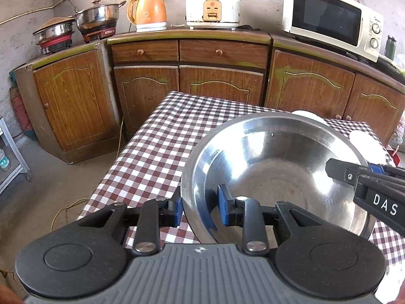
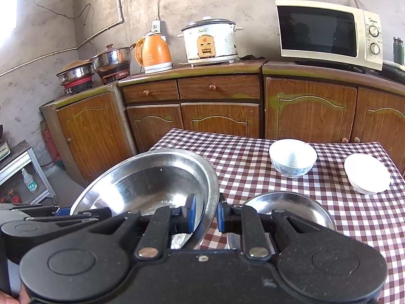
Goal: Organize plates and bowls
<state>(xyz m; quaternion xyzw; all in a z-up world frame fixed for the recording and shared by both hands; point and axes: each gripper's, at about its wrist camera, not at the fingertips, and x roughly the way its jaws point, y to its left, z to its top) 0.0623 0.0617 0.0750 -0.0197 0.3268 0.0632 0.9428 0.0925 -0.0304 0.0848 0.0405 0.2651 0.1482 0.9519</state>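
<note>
Steel basin (image 1: 273, 167) empty, pinched by both grippers.

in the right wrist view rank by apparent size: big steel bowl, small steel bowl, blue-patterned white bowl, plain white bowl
1. big steel bowl
2. small steel bowl, partly hidden
3. blue-patterned white bowl and plain white bowl: look alike, unranked

The steel bowls' nearness exaggerates them.

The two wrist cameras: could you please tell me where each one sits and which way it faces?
Left wrist view: on the left gripper, tilted down toward the wooden cabinets; its blue pads clamp the large shiny steel bowl; the right gripper enters from the right.
Right wrist view: on the right gripper, same heading, clamping that bowl's opposite rim; the left gripper shows at left.
Shared: bowl, checked tablecloth, white microwave.
</note>
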